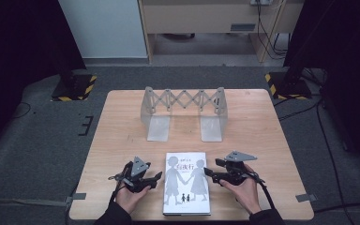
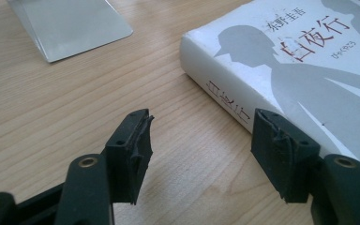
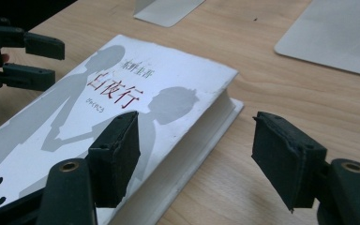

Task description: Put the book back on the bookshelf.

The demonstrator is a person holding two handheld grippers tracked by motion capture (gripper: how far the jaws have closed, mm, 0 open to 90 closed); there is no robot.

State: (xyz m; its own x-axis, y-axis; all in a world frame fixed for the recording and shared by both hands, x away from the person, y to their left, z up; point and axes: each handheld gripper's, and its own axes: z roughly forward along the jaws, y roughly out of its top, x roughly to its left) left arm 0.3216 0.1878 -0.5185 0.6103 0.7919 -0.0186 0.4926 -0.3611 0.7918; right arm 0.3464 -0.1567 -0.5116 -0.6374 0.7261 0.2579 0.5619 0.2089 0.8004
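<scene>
A white hardcover book (image 1: 186,183) with grey silhouettes on its cover lies flat at the near middle of the wooden table (image 1: 122,117). My left gripper (image 1: 157,178) rests just left of the book, open and holding nothing. In the left gripper view the gripper (image 2: 201,140) faces the book's spine (image 2: 225,96), the right jaw close beside it. My right gripper (image 1: 209,173) sits at the book's right side, also open. In the right gripper view the gripper (image 3: 194,150) straddles the book's page edge (image 3: 122,108), one jaw above the cover and one above bare table.
A grey metal expanding book rack (image 1: 183,110) with two flat base plates stands at the table's middle back. One plate (image 2: 70,26) lies ahead of the left gripper, and another plate (image 3: 337,33) ahead of the right. The left gripper (image 3: 23,61) appears beyond the book.
</scene>
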